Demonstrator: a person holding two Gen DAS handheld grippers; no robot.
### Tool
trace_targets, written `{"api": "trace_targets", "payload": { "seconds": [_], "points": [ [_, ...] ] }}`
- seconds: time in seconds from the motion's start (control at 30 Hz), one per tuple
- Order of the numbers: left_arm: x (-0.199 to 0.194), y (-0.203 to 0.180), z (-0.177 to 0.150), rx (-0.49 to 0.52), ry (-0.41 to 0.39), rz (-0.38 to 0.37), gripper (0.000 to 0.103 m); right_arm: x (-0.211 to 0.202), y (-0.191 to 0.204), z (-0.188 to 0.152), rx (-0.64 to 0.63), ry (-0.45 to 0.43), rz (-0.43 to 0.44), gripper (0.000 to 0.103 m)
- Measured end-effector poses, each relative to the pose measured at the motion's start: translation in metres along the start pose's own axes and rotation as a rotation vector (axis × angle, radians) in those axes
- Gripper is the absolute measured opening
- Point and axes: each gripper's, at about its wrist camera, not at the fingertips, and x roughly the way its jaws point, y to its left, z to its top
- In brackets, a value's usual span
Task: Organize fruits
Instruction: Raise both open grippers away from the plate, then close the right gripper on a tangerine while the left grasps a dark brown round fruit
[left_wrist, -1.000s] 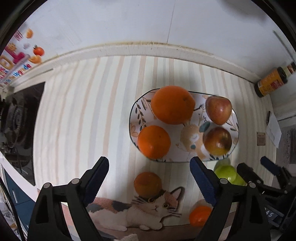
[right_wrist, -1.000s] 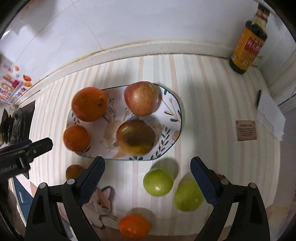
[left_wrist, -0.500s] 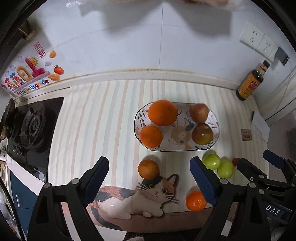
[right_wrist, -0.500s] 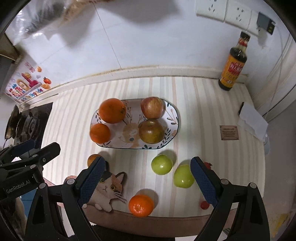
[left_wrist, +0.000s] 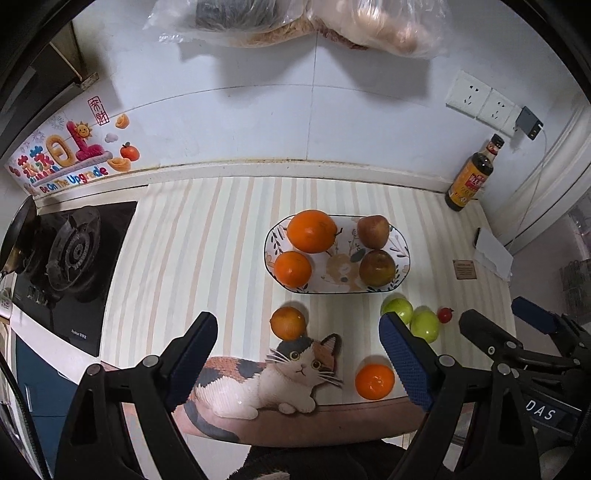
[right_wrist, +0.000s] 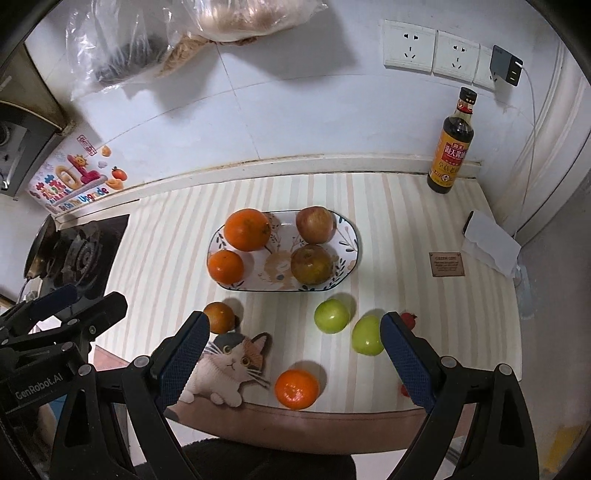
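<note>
Both risen: each hand-held gripper (left_wrist: 297, 363) (right_wrist: 295, 360) gapes wide, empty.

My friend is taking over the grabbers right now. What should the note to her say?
Left gripper and right gripper: both open, holding nothing, above the counter's near edge.
Plate: two oranges at its left end, two apples at its right.
Loose on the mat: dull orange by the cat picture, bright orange near the front edge, two green fruits, small red ones beside the right finger.
Done: four fruits plated. Left: probably sorting the loose ones.
</note>
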Motion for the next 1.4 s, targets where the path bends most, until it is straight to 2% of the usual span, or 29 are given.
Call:
{"api": "trace_targets", "payload": {
  "seconds": [0.13, 0.23, 0.37, 0.57, 0.73, 0.8, 0.97, 1.13, 1.23, 1.27, 1.3, 1.33, 1.4],
  "points": [
    [0.002, 0.005, -0.005, -0.018, 0.006, -0.012, 0.090, -0.001, 0.001, -0.005, 0.012, 0.004, 0.024, 0.096],
    [0.016, 0.010, -0.008, -0.028, 0.041, -0.007, 0.090, 0.015, -0.001, -0.010, 0.026, 0.046, 0.043, 0.096],
    [0.052, 0.018, -0.019, -0.028, 0.110, 0.018, 0.090, 0.069, -0.007, -0.025, 0.045, 0.194, 0.072, 0.096],
    [0.115, 0.035, -0.038, -0.072, 0.251, 0.016, 0.092, 0.173, -0.012, -0.070, 0.075, 0.467, 0.100, 0.096],
    [0.159, 0.037, -0.044, -0.078, 0.338, 0.031, 0.092, 0.221, -0.011, -0.099, 0.070, 0.579, 0.069, 0.095],
    [0.175, 0.033, -0.043, -0.061, 0.363, 0.043, 0.092, 0.229, -0.010, -0.104, 0.057, 0.589, 0.049, 0.091],
    [0.215, 0.029, -0.034, -0.058, 0.427, 0.053, 0.092, 0.235, -0.012, -0.108, 0.030, 0.576, 0.008, 0.069],
    [0.249, 0.022, -0.027, -0.041, 0.487, 0.050, 0.092, 0.232, -0.026, -0.102, 0.037, 0.563, 0.000, 0.069],
    [0.261, 0.019, -0.025, -0.029, 0.490, 0.034, 0.092, 0.232, -0.032, -0.099, 0.056, 0.553, 0.002, 0.069],
    [0.261, 0.018, -0.024, -0.029, 0.474, 0.028, 0.087, 0.231, -0.034, -0.099, 0.057, 0.551, 0.003, 0.069],
    [0.260, 0.018, -0.024, -0.034, 0.455, 0.024, 0.067, 0.231, -0.035, -0.099, 0.062, 0.549, 0.007, 0.069],
    [0.259, 0.020, -0.027, -0.054, 0.447, 0.009, 0.057, 0.232, -0.037, -0.098, 0.068, 0.553, 0.014, 0.069],
    [0.255, 0.023, -0.032, -0.074, 0.433, 0.007, 0.055, 0.234, -0.040, -0.100, 0.084, 0.574, 0.032, 0.069]
  ]
}}
